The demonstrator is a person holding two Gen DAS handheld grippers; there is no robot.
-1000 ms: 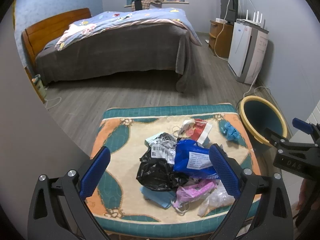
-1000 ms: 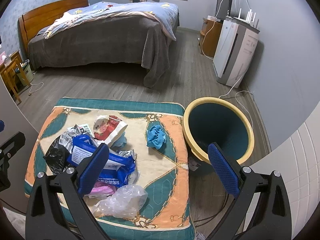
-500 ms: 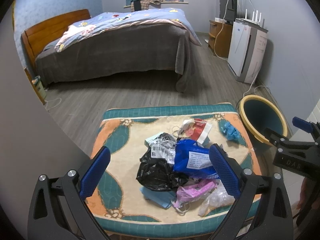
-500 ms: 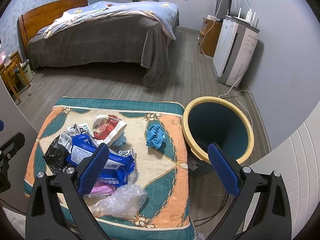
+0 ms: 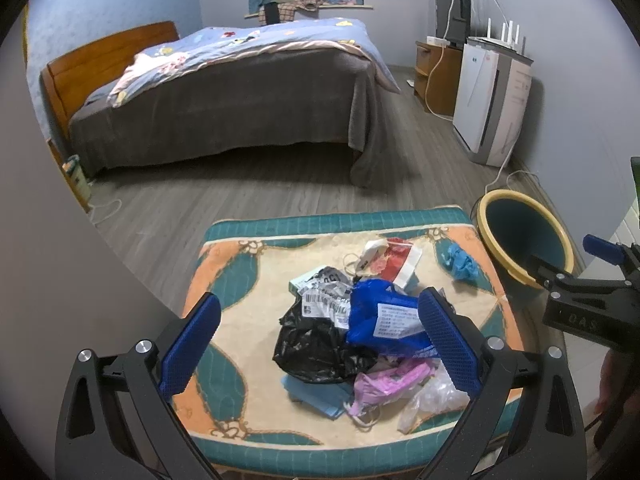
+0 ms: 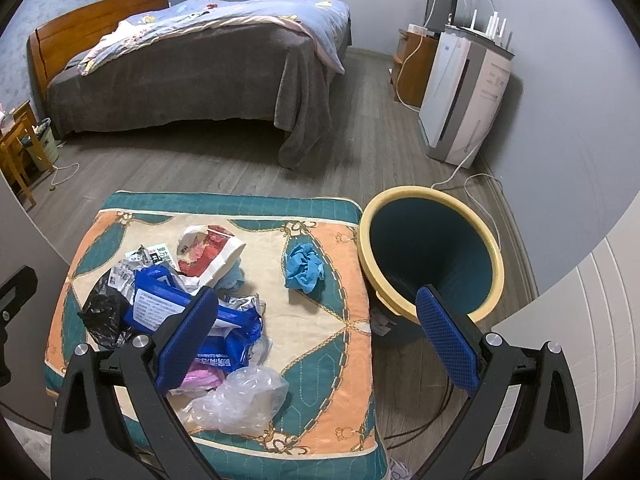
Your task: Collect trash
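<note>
A heap of trash lies on a patterned cushion: a black bag, a blue package, a pink wrapper, a clear plastic bag, a red-and-white packet and a crumpled blue cloth lying apart. A teal bin with a yellow rim stands right of the cushion. My left gripper is open and empty above the heap. My right gripper is open and empty between the heap and the bin, and it also shows in the left wrist view.
A bed with a grey cover stands behind, across a wooden floor. A white appliance and a wooden cabinet stand along the right wall, with cables on the floor. A small wooden table is at far left.
</note>
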